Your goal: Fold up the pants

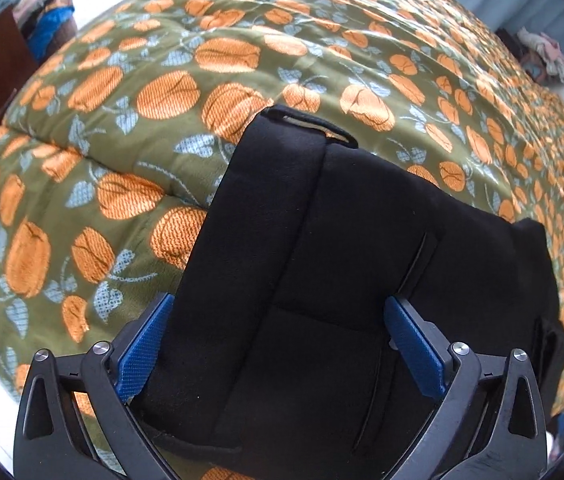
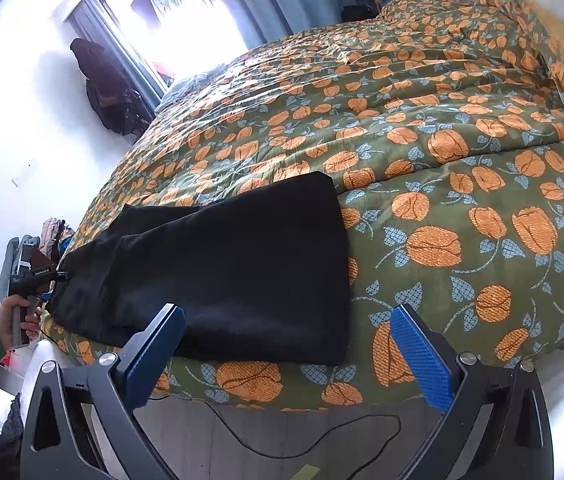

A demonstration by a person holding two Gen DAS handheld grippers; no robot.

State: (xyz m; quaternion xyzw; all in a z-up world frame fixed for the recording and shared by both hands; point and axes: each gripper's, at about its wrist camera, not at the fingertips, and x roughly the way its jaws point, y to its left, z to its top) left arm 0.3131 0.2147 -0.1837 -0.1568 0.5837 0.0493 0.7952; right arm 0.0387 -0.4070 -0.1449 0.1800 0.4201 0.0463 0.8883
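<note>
Left wrist view sits close over the black pants (image 1: 342, 280), folded on the floral quilt (image 1: 122, 128), the left gripper (image 1: 282, 344) spread wide, pads clear of the cloth. Right wrist view alone shows the person's hand (image 2: 18, 320) at lower left, the empty, open right gripper (image 2: 290, 344), and a floor cable (image 2: 302, 436); its white tool lettering is unreadable.

The black pants (image 2: 234, 268) lie folded flat on the bed (image 2: 442, 152), near the bed's front edge. One layer rests on another, their edges slightly offset. A small hanging loop (image 1: 322, 128) shows at the end farthest from the bed's front edge.
</note>
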